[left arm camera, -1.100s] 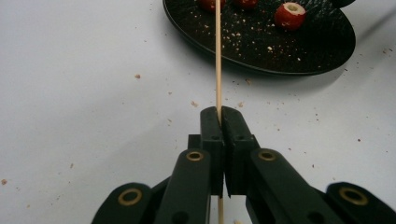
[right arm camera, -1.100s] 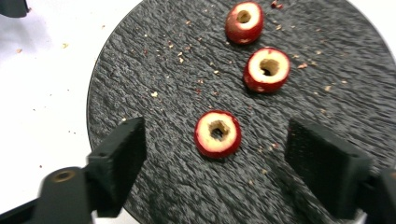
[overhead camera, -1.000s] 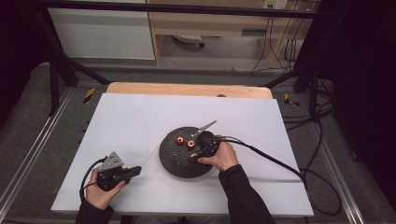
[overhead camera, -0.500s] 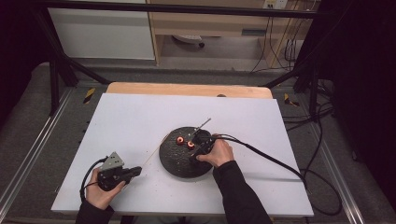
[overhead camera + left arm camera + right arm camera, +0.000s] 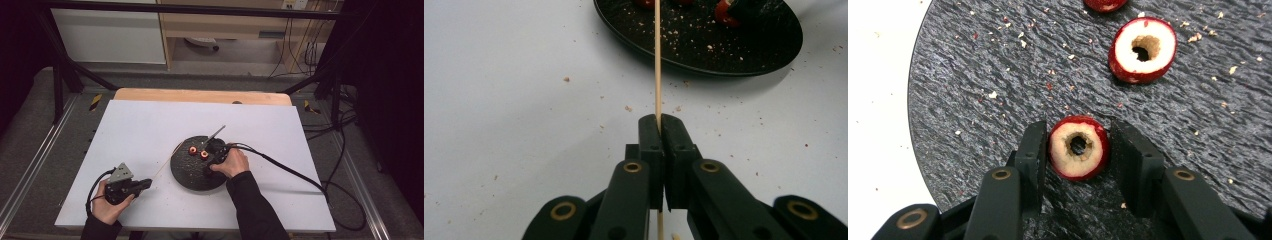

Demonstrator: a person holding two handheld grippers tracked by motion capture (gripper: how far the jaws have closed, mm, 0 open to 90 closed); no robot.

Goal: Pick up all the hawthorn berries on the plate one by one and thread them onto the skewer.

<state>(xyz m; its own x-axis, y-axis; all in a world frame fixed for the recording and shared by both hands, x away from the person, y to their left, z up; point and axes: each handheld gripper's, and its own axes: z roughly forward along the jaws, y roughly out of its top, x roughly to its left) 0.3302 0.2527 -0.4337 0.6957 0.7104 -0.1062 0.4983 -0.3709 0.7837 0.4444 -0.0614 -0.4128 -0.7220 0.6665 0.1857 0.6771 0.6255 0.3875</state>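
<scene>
A round black slate plate (image 5: 190,176) lies mid-table with cored red fruit pieces on it. My right gripper (image 5: 207,155) reaches over the plate. Its jaws have just been closing, and in the right gripper view (image 5: 1077,150) they are shut on one cored red fruit (image 5: 1078,160) that rests on the plate (image 5: 973,75). A second cored piece (image 5: 1143,49) lies just beyond. My left gripper (image 5: 149,183) rests at the near left, shut on a thin wooden skewer (image 5: 657,60) that points toward the plate (image 5: 734,50).
A thin metal tool (image 5: 216,133) leans on the plate's far edge. Crumbs dot the white tabletop (image 5: 280,130). The right gripper's cable (image 5: 290,172) trails off to the right. A wooden strip (image 5: 200,96) runs along the table's far edge.
My right hand has edged slightly left over the plate, toward the red pieces. The left hand and its skewer have stayed put.
</scene>
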